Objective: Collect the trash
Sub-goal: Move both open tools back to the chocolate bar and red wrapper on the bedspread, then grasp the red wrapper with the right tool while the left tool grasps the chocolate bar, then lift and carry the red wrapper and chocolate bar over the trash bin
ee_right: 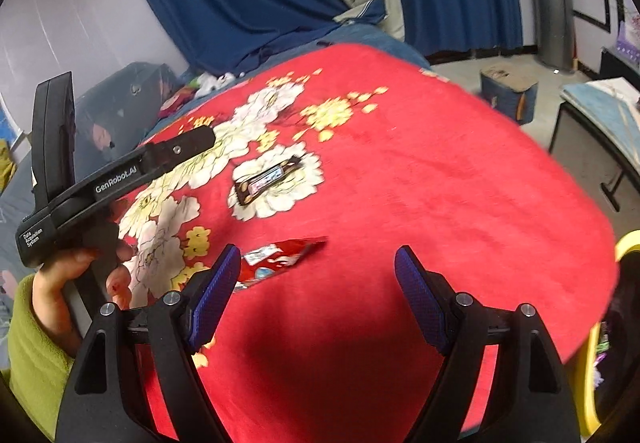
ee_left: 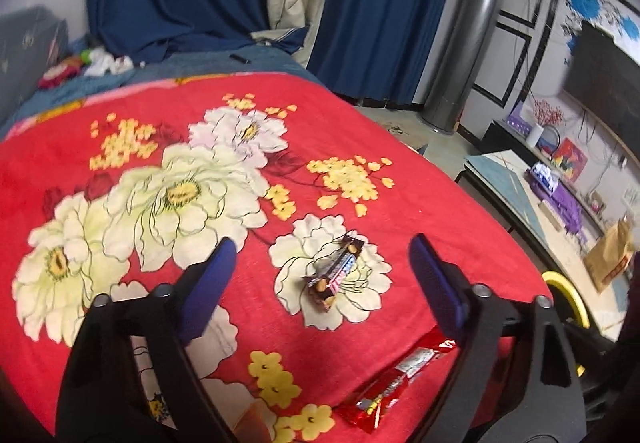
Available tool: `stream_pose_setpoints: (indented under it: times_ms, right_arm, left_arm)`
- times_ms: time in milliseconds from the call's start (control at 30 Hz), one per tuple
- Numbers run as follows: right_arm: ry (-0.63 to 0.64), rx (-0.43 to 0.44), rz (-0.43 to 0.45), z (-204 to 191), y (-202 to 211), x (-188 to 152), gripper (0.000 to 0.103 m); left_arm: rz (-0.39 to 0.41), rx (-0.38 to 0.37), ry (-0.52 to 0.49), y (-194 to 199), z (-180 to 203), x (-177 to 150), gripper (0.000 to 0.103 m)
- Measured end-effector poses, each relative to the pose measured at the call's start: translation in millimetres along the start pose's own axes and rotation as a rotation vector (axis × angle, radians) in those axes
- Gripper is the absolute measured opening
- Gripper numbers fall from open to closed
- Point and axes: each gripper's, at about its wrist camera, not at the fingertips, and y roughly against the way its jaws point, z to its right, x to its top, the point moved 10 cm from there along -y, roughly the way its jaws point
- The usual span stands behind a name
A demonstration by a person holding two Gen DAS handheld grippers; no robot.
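Observation:
A brown chocolate bar wrapper (ee_left: 334,275) lies on a white flower of the red floral blanket (ee_left: 360,131). My left gripper (ee_left: 322,243) hovers over it, open, with the wrapper just below the gap and untouched. A red snack wrapper (ee_left: 396,383) lies nearer, by the right finger. In the right wrist view my right gripper (ee_right: 318,255) is open over the blanket (ee_right: 440,171). The red wrapper (ee_right: 276,263) sits beside its left finger, the chocolate bar wrapper (ee_right: 266,179) farther off. A hand (ee_right: 80,271) in a green sleeve holds the left gripper's handle.
A yellow rim (ee_left: 568,295) shows past the bed's right edge. A low table (ee_left: 516,187) carries a purple bag and a brown paper bag (ee_left: 612,255). Clothes are piled at the bed's far left. A blue box (ee_right: 508,95) stands on the floor.

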Motion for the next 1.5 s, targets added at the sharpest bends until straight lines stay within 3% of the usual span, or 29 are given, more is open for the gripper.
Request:
stream_pose_setpoints:
  times_ms: [200,300,433,500,567,700,733,867,1100,1500]
  right_arm:
    - [-0.052,0.033,-0.064,-10.0,-33.2,-3.6,0.067]
    - [-0.057,0.03,-0.096,-9.1,-48.7,-7.9,0.05]
    - [-0.06,0.059,-0.101,-5.7,-56.3,-11.6,0.016]
    - [-0.053,0.069,-0.098,-3.9,-54.6,-13.6,0.01]
    - [-0.028,0.066,-0.089,-4.6,-51.3,-15.2,0.005]
    - [0.007,0.044,-0.057,-1.1,-40.7,-16.0,0.002]
    - [0.003,0.043,-0.047,1.9,-37.2,-15.9,0.002]
    - [-0.028,0.04,-0.026,14.9,-23.8,-15.0,0.002]
    - [-0.06,0.015,0.049,41.3,11.1,-2.6,0.002]
    - [-0.108,-0.04,0.16,90.7,67.9,16.1,0.001]
  left_arm:
    - [-0.046,-0.064,0.032,-16.2,-0.6,-10.6,0.058]
    - [-0.076,-0.084,0.031,-26.5,2.5,-18.1,0.054]
    - [-0.117,-0.118,0.036,-40.6,8.6,-28.2,0.047]
    - [-0.133,-0.126,0.039,-46.0,9.6,-32.7,0.044]
    - [-0.173,-0.129,0.045,-56.2,10.2,-42.5,0.032]
    - [-0.2,-0.12,0.05,-61.8,8.9,-50.9,0.023]
    - [-0.198,-0.119,0.046,-61.2,9.3,-50.8,0.014]
    - [-0.192,-0.114,0.015,-59.1,14.4,-51.7,0.011]
    - [-0.132,-0.12,-0.055,-42.8,38.8,-43.1,0.009]
    - [-0.114,-0.228,-0.169,-23.6,118.9,-49.1,0.008]
